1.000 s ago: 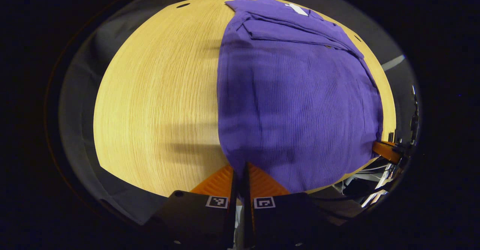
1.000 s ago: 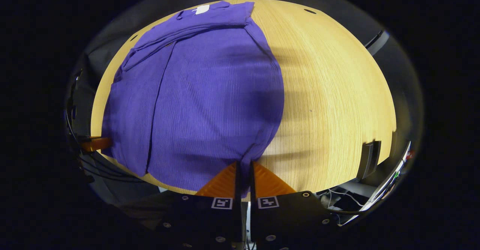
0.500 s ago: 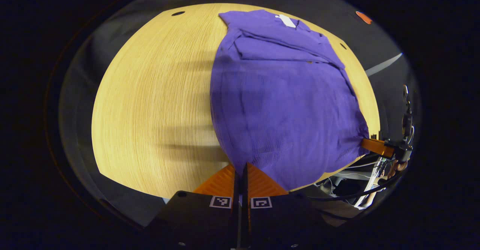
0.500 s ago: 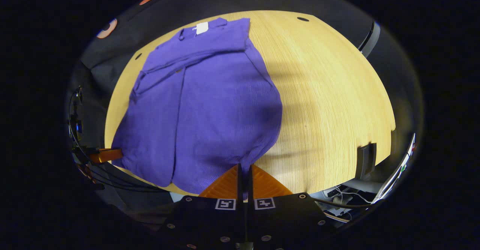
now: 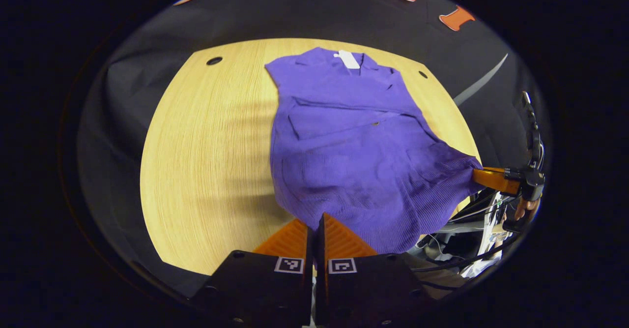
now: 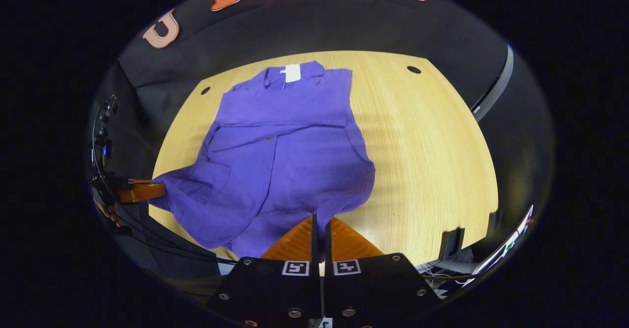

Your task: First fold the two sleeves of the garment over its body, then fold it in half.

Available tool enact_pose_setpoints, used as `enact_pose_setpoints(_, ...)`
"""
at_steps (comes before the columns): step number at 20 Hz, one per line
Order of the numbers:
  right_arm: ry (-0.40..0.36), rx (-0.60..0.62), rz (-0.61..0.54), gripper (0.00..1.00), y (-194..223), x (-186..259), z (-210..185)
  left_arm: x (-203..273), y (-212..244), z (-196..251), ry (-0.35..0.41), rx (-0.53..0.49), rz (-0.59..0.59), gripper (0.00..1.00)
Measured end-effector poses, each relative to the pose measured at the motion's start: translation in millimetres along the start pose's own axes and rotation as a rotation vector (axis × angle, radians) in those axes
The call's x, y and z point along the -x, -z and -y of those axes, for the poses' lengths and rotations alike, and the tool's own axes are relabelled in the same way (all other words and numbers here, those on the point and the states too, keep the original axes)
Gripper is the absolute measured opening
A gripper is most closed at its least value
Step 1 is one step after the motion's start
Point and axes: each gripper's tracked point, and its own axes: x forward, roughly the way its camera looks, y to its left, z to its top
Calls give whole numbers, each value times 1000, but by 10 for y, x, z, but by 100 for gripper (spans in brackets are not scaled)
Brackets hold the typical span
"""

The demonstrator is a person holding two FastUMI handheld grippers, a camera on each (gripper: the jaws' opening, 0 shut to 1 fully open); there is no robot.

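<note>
The garment (image 5: 354, 141) lies on the table (image 5: 206, 170), its collar end at the table's far edge and its near hem lifted off the near edge. The left gripper (image 5: 313, 224) holds 1 near corner, the right gripper (image 6: 320, 224) the other, each beside the garment's hem.

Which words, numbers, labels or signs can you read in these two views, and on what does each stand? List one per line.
White neck tag on the purple garment: no print can be made out.
Square black-and-white markers on each hand-held gripper: coded patterns, not words.
No other readable text on the wooden table.
</note>
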Motion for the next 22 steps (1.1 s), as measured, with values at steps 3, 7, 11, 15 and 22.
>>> enact_pose_setpoints(3,-21,17,34,4,-380,104,-20,112,-394,38,0,-29,40,4)
enact_pose_setpoints(7,-41,77,84,4,-964,107,12,254,-1006,48,-31,-43,109,5)
enact_pose_setpoints(11,-70,119,130,3,-1505,64,14,309,-1537,65,-67,-41,153,4)
enact_pose_setpoints(15,-90,139,160,3,-1939,-44,54,319,-2037,87,-97,-50,187,5)
enact_pose_setpoints(22,-111,112,183,3,-2801,-495,184,46,-2968,-45,-158,-37,237,4)
